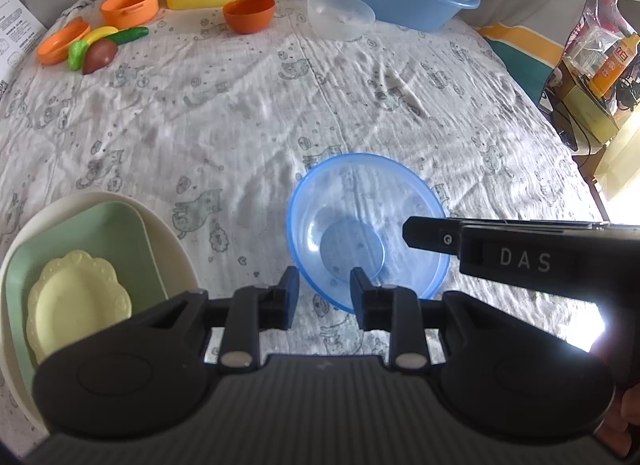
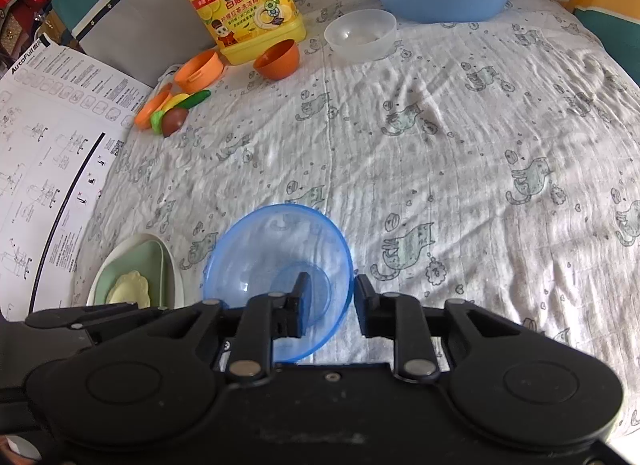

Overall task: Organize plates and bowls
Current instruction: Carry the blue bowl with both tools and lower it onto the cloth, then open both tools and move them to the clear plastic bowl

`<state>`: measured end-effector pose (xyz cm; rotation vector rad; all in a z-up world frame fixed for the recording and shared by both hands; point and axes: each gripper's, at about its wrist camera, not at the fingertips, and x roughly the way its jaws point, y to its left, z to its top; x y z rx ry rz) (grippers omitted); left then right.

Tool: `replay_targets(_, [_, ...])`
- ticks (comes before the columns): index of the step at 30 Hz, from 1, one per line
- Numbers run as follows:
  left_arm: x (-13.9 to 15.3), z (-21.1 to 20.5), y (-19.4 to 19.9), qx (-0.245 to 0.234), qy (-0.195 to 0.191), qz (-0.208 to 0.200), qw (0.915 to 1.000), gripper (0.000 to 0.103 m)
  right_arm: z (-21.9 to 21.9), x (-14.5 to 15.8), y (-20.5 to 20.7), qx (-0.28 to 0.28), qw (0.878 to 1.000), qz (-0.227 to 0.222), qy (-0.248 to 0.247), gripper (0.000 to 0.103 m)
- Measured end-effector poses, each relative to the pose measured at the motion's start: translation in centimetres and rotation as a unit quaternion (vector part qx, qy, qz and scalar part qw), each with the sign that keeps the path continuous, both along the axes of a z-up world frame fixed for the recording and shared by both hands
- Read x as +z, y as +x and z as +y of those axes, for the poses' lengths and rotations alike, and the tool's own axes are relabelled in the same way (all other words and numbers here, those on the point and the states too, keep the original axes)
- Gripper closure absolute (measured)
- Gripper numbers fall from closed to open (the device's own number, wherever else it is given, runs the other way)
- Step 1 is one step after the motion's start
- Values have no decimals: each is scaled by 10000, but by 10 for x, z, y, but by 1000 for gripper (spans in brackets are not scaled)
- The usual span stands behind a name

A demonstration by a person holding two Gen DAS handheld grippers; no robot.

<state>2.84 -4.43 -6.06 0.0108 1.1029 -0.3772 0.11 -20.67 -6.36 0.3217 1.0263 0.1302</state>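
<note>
Left wrist view: left gripper (image 1: pixel 324 292) jaws slightly apart over the near rim of the blue clear bowl (image 1: pixel 368 225), not pressing it. Right wrist view: right gripper (image 2: pixel 330 297) jaws a little open, straddling the bowl's right wall, one finger inside and one outside; pads look clear of it, so no grip. Bowl sits upright on the cloth-covered surface (image 2: pixel 440 145). Left of the left jaws: cream plate (image 1: pixel 172 241), green plate (image 1: pixel 80 233) and yellow plate (image 1: pixel 76 301) already nested. Remaining, far ahead of the jaws: white bowl (image 2: pixel 360 35), orange bowl (image 2: pixel 278 59), probably to be stacked.
</note>
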Motion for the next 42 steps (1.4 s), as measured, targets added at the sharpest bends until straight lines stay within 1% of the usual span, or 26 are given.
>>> replay_targets(9, [-2,2,1,58,-28,-7,10000,75,2,-1,1,33,10000,12,-69,79])
replay_targets(11, [-1,2,0,57,-1,-59,10000,69,2,-1,2,28,10000,-2,-94,77])
replay_targets(12, [0,2,0,72,27,-104,9999,57,0,-1,2,29,9999,-18,-110,75])
replay_targets(13, [1,2,0,97,71,-165,9998,41,0,0,2,18,9999,-32,-127,73])
replay_targets(14, [3,3,-1,128,132,-244,9995,35,-2,1,2,-7,9999,-45,-133,60])
replay_targets(15, [5,3,-2,154,200,-329,9991,22,-4,2,2,-49,9999,-62,-129,34])
replay_targets(16, [7,3,-2,174,267,-405,9987,8,-6,4,2,-103,9998,-91,-109,20])
replay_targets(17, [9,4,-1,209,324,-482,9981,1,-9,6,2,-161,9998,-141,-62,0])
replay_targets(20, [18,12,1,415,386,-740,9956,0,-21,12,3,-377,9991,-190,67,0])
replay_targets(24, [24,28,11,772,184,-747,9940,0,-38,14,7,-661,9976,-146,134,0])
replay_targets(26, [25,34,16,861,126,-746,9934,0,-44,13,9,-721,9972,-136,141,0])
replay_targets(30, [28,33,24,818,154,-809,9932,0,-51,15,14,-778,9968,-158,122,0])
replay_targets(36, [33,21,38,629,275,-996,9927,0,-56,19,29,-841,9962,-229,66,0])
replay_targets(42, [40,9,66,481,361,-1150,9915,0,-69,24,53,-962,9949,-303,-45,0])
